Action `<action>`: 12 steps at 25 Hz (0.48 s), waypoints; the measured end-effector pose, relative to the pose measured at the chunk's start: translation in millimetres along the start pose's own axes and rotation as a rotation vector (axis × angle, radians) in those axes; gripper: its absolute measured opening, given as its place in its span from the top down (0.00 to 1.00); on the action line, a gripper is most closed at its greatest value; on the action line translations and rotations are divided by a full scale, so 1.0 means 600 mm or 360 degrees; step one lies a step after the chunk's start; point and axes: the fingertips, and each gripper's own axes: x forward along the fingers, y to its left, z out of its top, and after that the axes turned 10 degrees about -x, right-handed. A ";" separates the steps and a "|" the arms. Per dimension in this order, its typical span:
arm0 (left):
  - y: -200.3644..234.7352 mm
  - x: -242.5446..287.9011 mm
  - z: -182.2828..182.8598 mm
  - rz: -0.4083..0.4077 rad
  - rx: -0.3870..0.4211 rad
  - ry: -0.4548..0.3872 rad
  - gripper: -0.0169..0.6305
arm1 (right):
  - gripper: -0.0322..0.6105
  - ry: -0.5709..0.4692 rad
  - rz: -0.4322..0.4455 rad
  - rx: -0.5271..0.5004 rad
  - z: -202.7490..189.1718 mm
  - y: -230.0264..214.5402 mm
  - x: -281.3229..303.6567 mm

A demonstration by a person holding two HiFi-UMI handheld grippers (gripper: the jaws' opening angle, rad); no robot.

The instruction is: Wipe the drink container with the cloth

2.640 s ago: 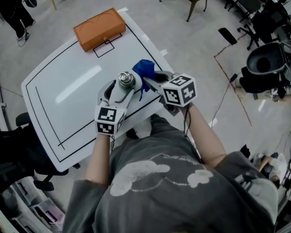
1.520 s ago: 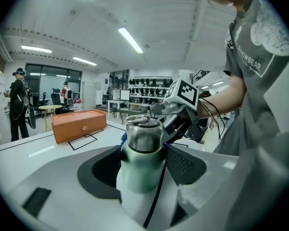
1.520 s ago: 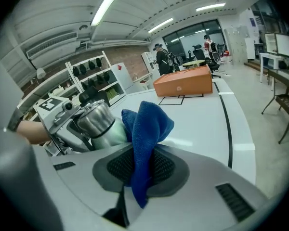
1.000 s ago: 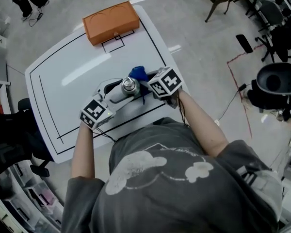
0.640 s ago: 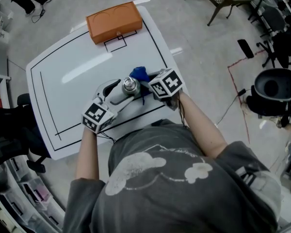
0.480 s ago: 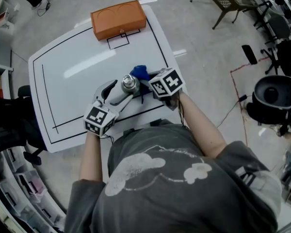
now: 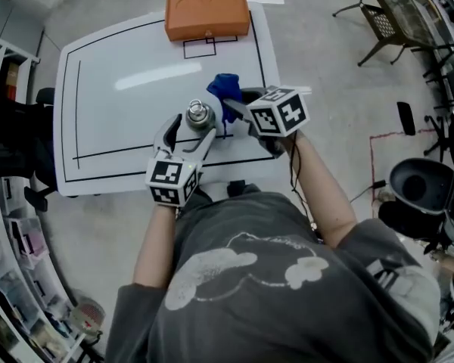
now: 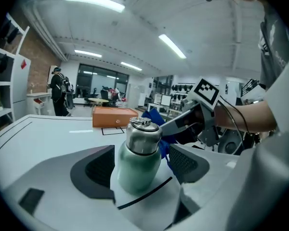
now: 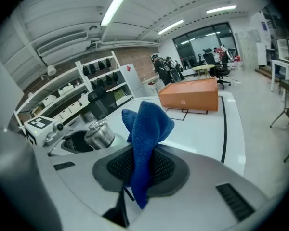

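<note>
head view: the left gripper (image 7: 188,133) lies low on the white surface (image 7: 113,119) with its jaws wide either side of the green flask (image 7: 199,116), which stands upright close to the surface's near edge, on a black marked line; the right gripper (image 7: 237,106) sits at the flask's right, clamped on a bunched blue cloth (image 7: 225,89) held just beside the steel cap; an orange box (image 7: 207,15) rests at the far edge, well apart. left gripper view: the jaws have just been opening, and the green flask (image 8: 140,155) stands between the pads with a gap on both sides, so nothing is gripped; the cloth shows just behind it. right gripper view: the pads are closed on the blue cloth (image 9: 147,129), which sticks up in a loose fold and hangs below them, with the flask's cap (image 9: 100,134) off to the left. as i judge it, the flask is unbraced, so a sideways push from the cloth could tip it or slide it toward the near edge; the cloth, pinched only at a fold, might also drag free. the surface is glossy, ringed by a black outline; around it are shelving (image 9: 86,88), office chairs (image 7: 382,25) and a grey floor
</note>
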 end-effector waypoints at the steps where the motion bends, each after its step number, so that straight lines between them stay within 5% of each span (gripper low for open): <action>1: 0.000 0.008 -0.002 0.0055 -0.0002 0.0004 0.45 | 0.85 -0.0021 0.0044 -0.0039 0.012 0.000 -0.004; 6: 0.019 0.035 -0.013 0.0286 0.0003 0.0045 0.45 | 0.85 -0.0001 0.0196 -0.0333 0.058 0.009 -0.011; 12: 0.018 0.032 -0.025 0.0122 0.0086 0.0103 0.48 | 0.85 0.0073 0.0408 -0.0582 0.066 0.059 0.014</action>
